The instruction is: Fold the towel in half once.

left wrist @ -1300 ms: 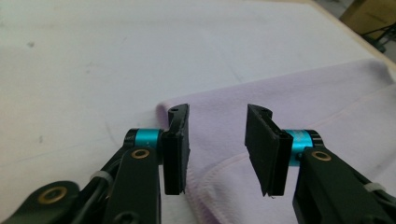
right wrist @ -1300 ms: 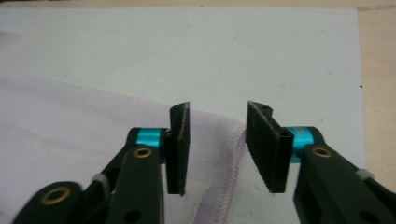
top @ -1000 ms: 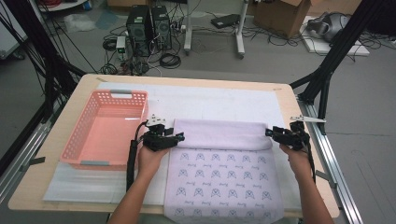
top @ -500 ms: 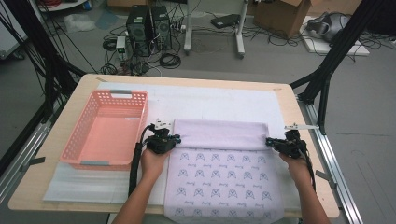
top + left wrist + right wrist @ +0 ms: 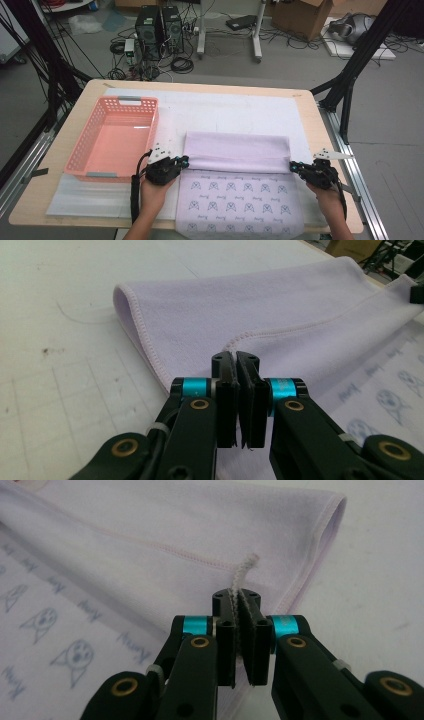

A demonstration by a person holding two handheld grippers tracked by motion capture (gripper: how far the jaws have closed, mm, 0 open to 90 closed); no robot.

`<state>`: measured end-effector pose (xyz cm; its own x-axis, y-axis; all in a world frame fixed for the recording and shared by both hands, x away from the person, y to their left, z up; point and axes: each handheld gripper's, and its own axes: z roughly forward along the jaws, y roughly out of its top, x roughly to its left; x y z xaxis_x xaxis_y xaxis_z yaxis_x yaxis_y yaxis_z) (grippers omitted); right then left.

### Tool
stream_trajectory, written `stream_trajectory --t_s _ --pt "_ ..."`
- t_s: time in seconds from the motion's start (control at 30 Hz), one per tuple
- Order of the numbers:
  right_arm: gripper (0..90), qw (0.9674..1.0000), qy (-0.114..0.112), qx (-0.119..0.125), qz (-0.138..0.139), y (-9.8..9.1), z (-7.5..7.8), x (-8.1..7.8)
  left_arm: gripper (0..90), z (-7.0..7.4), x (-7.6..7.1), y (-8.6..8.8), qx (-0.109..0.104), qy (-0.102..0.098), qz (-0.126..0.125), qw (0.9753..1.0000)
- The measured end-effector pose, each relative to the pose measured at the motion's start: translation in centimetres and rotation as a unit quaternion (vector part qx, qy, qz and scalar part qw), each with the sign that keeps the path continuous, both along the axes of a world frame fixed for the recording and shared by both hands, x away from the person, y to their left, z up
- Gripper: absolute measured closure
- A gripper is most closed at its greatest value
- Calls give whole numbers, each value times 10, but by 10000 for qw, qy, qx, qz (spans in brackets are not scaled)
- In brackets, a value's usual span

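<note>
Nearest my edge of the table, the printed half of the towel lay flat, its lilac far half already folded back toward me in a soft roll. I had my left gripper at the left end of that folded edge and my right gripper at the right end, so the 2 grips sat on matching corners and the fold could travel evenly. Both sets of jaws had just been closing and stood pressed together, each pinching a corner of the hem; in the right gripper view a sliver of cloth stuck up between the pads. Farther off to the left, beside the towel, the pink basket sat with nothing in it that I could see, presumably waiting for the folded towel.
</note>
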<state>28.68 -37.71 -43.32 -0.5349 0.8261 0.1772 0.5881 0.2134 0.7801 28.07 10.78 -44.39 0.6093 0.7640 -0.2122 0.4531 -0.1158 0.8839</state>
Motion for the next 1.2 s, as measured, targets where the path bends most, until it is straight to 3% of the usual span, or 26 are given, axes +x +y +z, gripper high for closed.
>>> stream_trajectory --t_s 0.2,0.37,0.47,0.6,0.83,0.97,1.2 --pt "856 9999 -106 51 107 -2 6 -26 861 2 -25 4 -57 -105 -203 9997" --pt "856 9998 -62 70 173 -5 3 -50 860 2 -43 6 -72 -111 -344 9993" --pt "856 9997 -32 25 223 -6 1 -60 860 3 -50 5 -70 -111 -403 9991" --pt "856 9996 -48 178 201 -10 3 -69 861 6 -61 6 -132 -102 -472 9987" --pt "857 9993 -21 213 294 -12 5 -85 864 11 -83 8 -164 -149 -600 9980" --pt "857 9990 39 250 363 -12 5 -94 864 12 -93 12 -204 -98 -663 9975" --pt "860 9983 103 281 501 -14 6 -123 866 10 -119 18 -85 41 -923 9957"
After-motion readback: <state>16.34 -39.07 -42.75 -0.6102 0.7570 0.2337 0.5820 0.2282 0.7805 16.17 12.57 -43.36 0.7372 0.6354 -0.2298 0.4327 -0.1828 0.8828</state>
